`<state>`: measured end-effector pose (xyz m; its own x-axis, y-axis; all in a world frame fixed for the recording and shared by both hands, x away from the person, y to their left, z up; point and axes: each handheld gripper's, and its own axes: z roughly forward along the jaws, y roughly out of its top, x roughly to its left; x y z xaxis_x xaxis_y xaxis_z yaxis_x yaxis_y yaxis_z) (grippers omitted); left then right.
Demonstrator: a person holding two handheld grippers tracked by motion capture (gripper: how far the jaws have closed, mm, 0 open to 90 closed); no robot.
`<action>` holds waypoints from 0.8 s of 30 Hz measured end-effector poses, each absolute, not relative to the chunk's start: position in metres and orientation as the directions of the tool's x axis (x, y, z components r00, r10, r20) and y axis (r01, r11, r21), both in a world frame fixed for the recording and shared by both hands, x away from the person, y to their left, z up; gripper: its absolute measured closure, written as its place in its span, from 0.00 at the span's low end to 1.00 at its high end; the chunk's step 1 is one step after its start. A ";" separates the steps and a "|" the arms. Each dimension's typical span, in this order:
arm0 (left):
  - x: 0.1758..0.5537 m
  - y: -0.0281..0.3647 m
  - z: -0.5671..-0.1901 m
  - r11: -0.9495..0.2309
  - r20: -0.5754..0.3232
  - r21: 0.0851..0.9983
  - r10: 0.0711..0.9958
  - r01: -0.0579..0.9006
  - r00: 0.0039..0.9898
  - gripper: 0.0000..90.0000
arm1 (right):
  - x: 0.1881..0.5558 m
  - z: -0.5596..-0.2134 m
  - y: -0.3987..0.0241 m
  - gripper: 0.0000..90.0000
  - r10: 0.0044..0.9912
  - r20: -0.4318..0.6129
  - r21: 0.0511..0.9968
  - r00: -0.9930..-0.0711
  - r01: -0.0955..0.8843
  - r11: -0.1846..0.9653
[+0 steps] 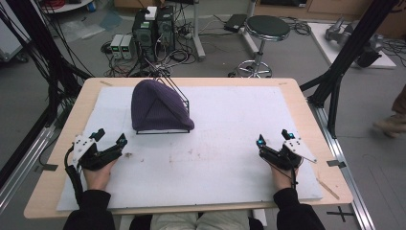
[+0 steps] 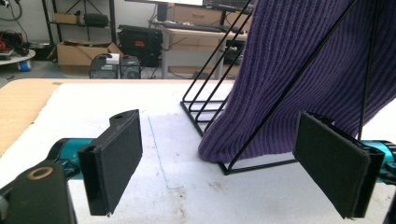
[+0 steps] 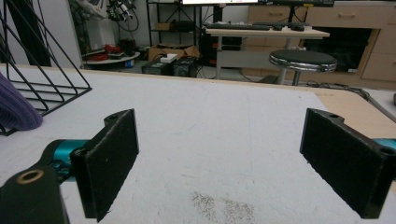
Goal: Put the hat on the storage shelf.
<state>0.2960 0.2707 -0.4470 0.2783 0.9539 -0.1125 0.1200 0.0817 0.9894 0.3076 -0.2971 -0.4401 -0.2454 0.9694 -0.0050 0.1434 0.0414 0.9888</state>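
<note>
Knit hat [image 1: 155, 105] is showing dark purple with a vertical ribbed pattern, draped on a black wire rack [image 1: 178, 98]. White mat [image 1: 230, 120] is carrying brownish smudges and a faint blue line, sitting on a light wood table [image 1: 306, 120]. Both grippers, left gripper [image 1: 109, 139] and right gripper [image 1: 273, 139], are showing black jaws with teal accents and white top plates. Sleeves [image 1: 91, 211] are reading black.

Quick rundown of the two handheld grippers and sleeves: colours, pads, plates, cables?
Both the left gripper and right gripper are black, with flat black foam-faced pads, teal fittings behind them, and a white three-cornered top plate. A black cable trails from the left one. The sleeves are black.
</note>
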 end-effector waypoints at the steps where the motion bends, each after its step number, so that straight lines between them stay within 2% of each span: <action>1: 0.296 0.270 -0.447 0.085 -0.115 0.990 0.953 0.117 0.281 0.18 | 0.307 -0.440 -0.297 0.12 0.969 -0.001 0.989 -0.247 0.144 0.037; 24: 0.295 0.270 -0.445 0.090 -0.117 0.990 0.951 0.106 0.285 0.18 | 0.307 -0.440 -0.297 0.12 0.964 -0.002 0.988 -0.267 0.146 0.042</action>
